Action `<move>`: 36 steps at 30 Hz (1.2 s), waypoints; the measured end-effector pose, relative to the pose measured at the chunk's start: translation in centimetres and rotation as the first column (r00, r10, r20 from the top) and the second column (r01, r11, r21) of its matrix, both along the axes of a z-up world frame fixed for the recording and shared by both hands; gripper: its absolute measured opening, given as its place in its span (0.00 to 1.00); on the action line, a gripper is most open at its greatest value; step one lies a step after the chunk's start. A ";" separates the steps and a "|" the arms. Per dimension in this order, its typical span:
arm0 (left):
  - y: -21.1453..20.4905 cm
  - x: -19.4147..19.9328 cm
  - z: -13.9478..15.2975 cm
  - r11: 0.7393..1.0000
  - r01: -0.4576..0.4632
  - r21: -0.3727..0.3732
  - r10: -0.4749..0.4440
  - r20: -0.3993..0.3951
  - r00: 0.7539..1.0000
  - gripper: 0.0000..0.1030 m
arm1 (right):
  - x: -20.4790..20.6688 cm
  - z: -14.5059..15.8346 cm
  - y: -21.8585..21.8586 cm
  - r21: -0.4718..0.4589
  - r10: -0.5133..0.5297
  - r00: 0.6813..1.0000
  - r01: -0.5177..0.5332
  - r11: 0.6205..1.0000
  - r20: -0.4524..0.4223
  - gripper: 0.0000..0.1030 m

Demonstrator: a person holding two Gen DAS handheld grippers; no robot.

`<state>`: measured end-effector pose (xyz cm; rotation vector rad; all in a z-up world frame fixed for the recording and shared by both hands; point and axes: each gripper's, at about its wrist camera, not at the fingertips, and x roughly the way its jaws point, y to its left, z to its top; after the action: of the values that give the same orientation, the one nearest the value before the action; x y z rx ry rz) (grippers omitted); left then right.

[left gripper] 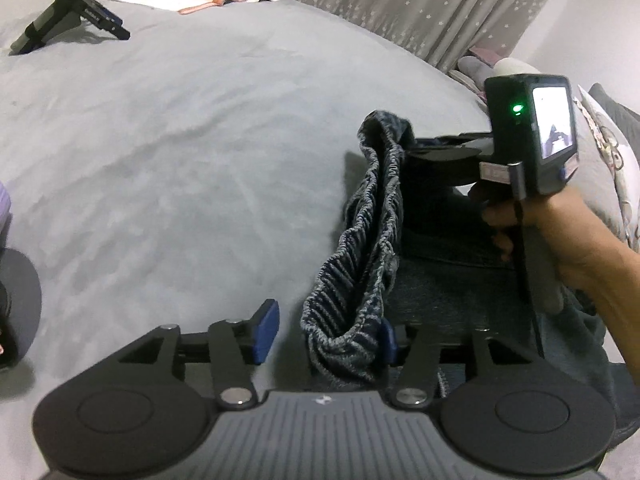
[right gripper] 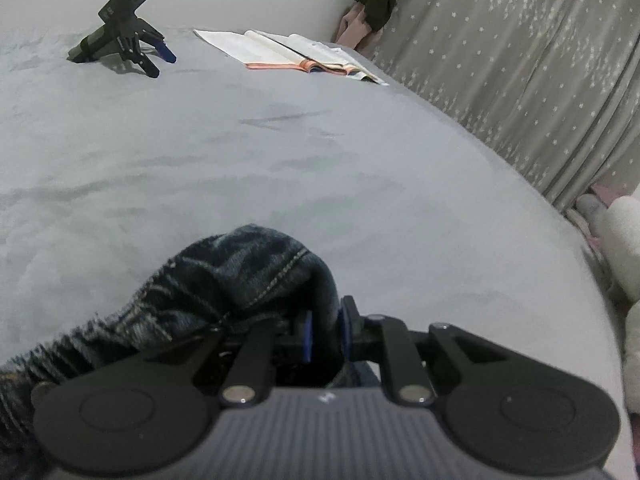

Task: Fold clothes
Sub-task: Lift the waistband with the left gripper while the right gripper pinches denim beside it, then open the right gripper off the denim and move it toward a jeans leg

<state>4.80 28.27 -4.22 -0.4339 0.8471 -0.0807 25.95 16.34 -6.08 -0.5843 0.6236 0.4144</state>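
Note:
A dark blue denim garment with a gathered elastic waistband (left gripper: 372, 248) lies on the grey bed. My left gripper (left gripper: 326, 330) is open; the near end of the waistband sits between its blue pads, against the right one. My right gripper (right gripper: 324, 336) is shut on the far end of the waistband (right gripper: 244, 276) and holds it bunched up off the bed. The right gripper's body, held by a hand, also shows at the right of the left wrist view (left gripper: 532, 140).
The grey bedsheet (left gripper: 180, 140) spreads to the left and ahead. A spare black gripper (right gripper: 120, 32) and an open book (right gripper: 296, 54) lie at the far side. A star-patterned curtain (right gripper: 520, 80) hangs on the right, with pillows (right gripper: 624, 248) below it.

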 end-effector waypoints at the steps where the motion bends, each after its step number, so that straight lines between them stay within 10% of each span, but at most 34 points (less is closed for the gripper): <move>1: -0.1 0.1 -0.1 1.000 0.001 0.005 -0.001 0.004 1.000 0.57 | 0.3 -0.5 -0.1 0.012 -0.006 1.000 0.006 1.000 -0.015 0.13; 9: -1.9 0.3 0.6 0.992 0.012 0.123 -0.013 0.001 1.000 0.80 | 0.6 -0.6 -0.7 0.038 -0.041 0.998 0.042 0.998 -0.041 0.20; 14: -2.1 0.0 0.9 0.988 0.010 0.152 -0.007 -0.023 1.000 0.82 | -0.6 1.5 -2.0 0.043 -0.072 0.997 0.073 0.996 -0.025 0.54; 22: -1.6 -1.2 1.0 0.993 -0.004 0.115 0.009 -0.049 0.999 0.82 | -4.5 5.1 -6.9 0.175 -0.112 0.990 0.125 0.977 -0.081 0.72; 36: -1.1 -3.1 0.4 0.994 -0.073 0.079 0.076 -0.035 0.996 0.82 | -14.3 6.3 -18.7 0.193 -0.270 0.954 0.292 0.937 -0.131 0.76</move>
<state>1.69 27.19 -3.83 -0.3945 0.8677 0.0296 11.62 -2.38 0.26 -0.2664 0.7403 0.2364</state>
